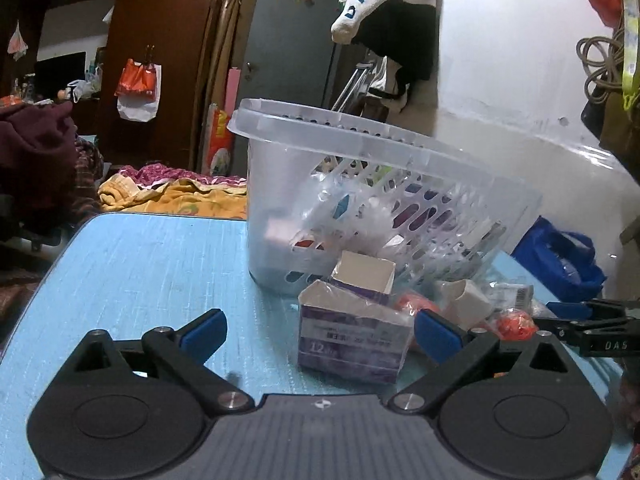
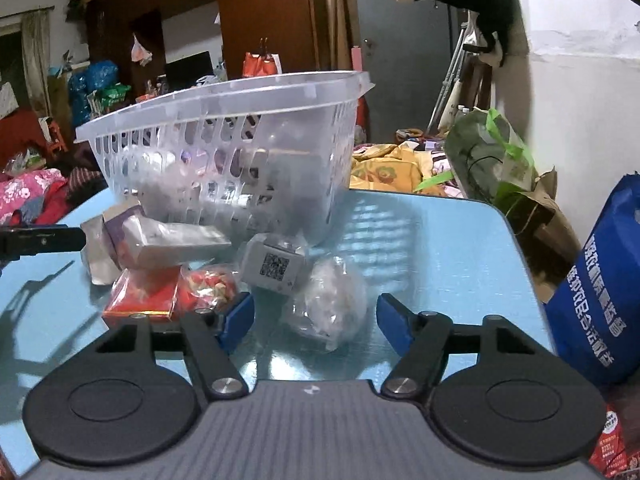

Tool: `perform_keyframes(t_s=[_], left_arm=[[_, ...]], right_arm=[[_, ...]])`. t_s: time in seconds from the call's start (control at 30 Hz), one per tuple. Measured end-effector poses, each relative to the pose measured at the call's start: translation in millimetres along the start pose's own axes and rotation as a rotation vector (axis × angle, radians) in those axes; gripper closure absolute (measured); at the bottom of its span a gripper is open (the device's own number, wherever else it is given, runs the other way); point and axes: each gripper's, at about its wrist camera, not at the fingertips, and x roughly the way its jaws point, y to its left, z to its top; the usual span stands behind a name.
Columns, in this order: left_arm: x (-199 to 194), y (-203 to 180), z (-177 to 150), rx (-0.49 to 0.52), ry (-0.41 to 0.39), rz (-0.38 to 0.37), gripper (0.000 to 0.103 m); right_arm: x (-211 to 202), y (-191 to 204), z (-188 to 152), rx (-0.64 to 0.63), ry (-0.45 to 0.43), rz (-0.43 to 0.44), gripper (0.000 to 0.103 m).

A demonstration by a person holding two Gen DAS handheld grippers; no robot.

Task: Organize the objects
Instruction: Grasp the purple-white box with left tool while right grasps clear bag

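Observation:
A clear perforated plastic basket (image 1: 360, 200) stands on the blue table (image 1: 140, 264) with several small packs inside; it also shows in the right wrist view (image 2: 224, 148). My left gripper (image 1: 320, 332) is open, its jaws on either side of an opened purple medicine box (image 1: 352, 340) without touching it. My right gripper (image 2: 316, 318) is open around a clear plastic bag (image 2: 332, 304) that lies between its fingers. Near it lie a grey QR-code packet (image 2: 276, 266), a red box (image 2: 144, 296), a red snack bag (image 2: 212, 284) and a long silver box (image 2: 176, 240).
A blue printed bag (image 2: 604, 280) stands at the table's right edge. A green plastic bag (image 2: 492, 152) sits behind the table. Clothes and bedding (image 1: 172, 192) lie past the far edge. The right gripper's finger shows at the right of the left wrist view (image 1: 592, 320).

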Motion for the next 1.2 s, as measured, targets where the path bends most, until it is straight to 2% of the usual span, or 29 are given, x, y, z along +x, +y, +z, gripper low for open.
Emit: perform_keyframes(t_s=[0.03, 0.2, 0.27, 0.37, 0.43, 0.5, 0.6, 0.73, 0.93, 1.2], left_arm=[[0.4, -0.4, -1.4, 0.001, 0.001, 0.001, 0.002], [3.2, -10.1, -2.5, 0.037, 0.007, 0.018, 0.002], [6.2, -14.2, -2.3, 0.047, 0.018, 0.009, 0.002], [10.9, -16.7, -2.2, 0.059, 0.045, -0.002, 0.002], [14.1, -16.1, -2.7, 0.061, 0.072, -0.013, 0.009], [14.3, -11.7, -3.5, 0.041, 0.080, -0.025, 0.029], [8.2, -2.7, -4.7, -0.013, 0.039, -0.041, 0.031], [-7.5, 1.9, -7.6, -0.029, -0.048, -0.025, 0.031], [-24.3, 3.5, -8.1, -0.038, -0.155, -0.029, 0.031], [-24.9, 5.3, -6.7, -0.059, -0.173, -0.046, 0.031]], right_arm=[[0.8, 1.0, 0.1, 0.000, 0.001, 0.005, 0.036], [-0.8, 6.6, -2.2, -0.040, 0.004, -0.026, 0.041], [1.4, 9.8, -2.4, -0.056, 0.016, -0.040, 0.049], [2.4, 10.2, -2.7, -0.060, 0.025, -0.046, 0.054], [2.2, 9.9, -2.3, -0.055, 0.021, -0.043, 0.055], [1.3, 7.7, -2.7, -0.045, 0.008, -0.038, 0.055], [-4.4, 4.0, -3.3, -0.027, -0.032, -0.028, 0.055], [-13.1, -0.3, -4.6, 0.001, -0.091, -0.026, 0.055], [-37.7, -2.8, -11.3, 0.031, -0.257, -0.034, 0.055], [-38.0, 2.4, -9.2, 0.011, -0.274, -0.040, 0.055]])
